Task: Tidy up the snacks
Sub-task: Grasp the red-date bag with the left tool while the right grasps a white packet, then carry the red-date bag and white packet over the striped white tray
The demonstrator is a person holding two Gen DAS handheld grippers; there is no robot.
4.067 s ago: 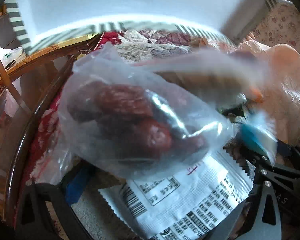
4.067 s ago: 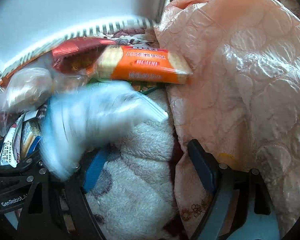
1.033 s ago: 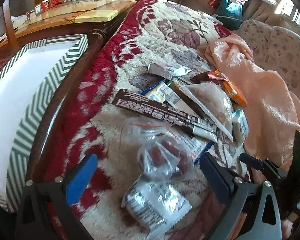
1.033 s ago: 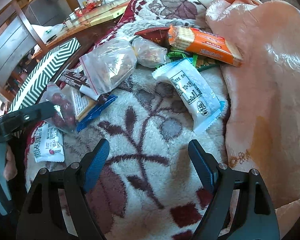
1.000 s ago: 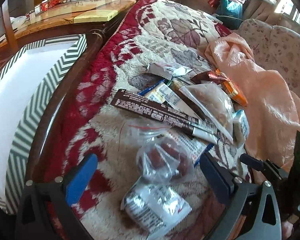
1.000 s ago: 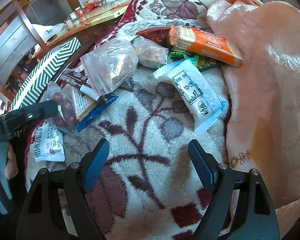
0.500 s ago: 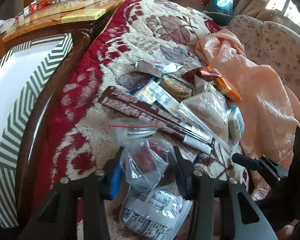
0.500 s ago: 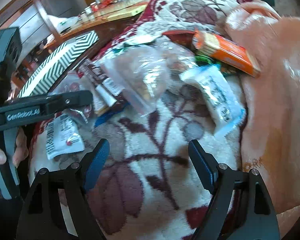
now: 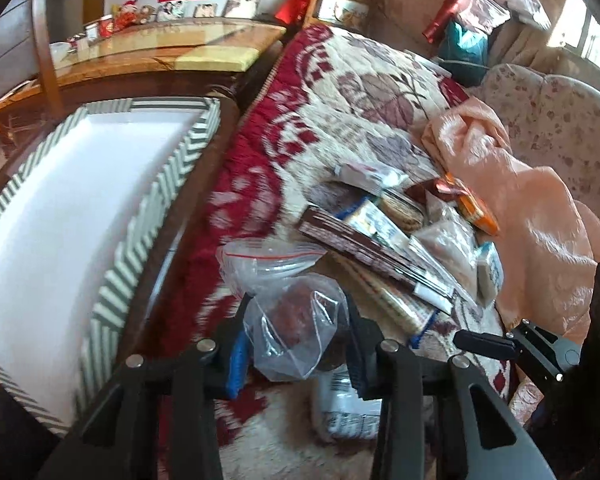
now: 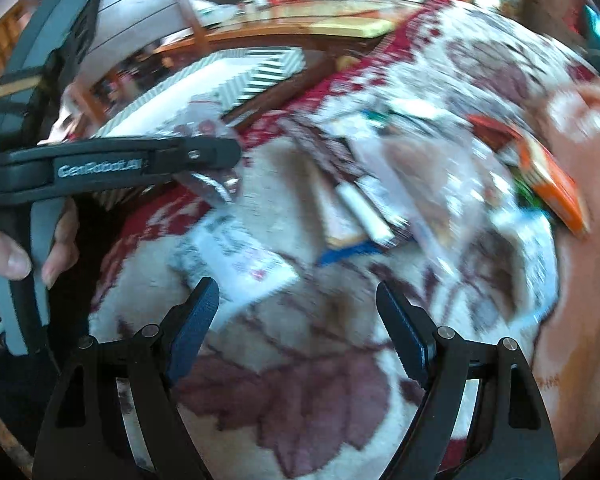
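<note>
- Fingers (image 9: 239, 354) of the left gripper (image 9: 296, 344) are pinching the clear zip bag of red dates (image 9: 296, 320) from both sides, gripping the slack plastic rather than the fruit, probably so the bag can be lifted without crushing it.
- The bag is sitting low over the floral blanket (image 9: 340, 92), just beside the white barcode packet (image 9: 346, 408).
- The chevron-edged white box (image 9: 72, 208) is waiting open at the left, the likely destination.
- The right gripper (image 10: 298, 322) is hovering wide apart and holding nothing above the blanket, near the blurred snack pile (image 9: 400, 240).
</note>
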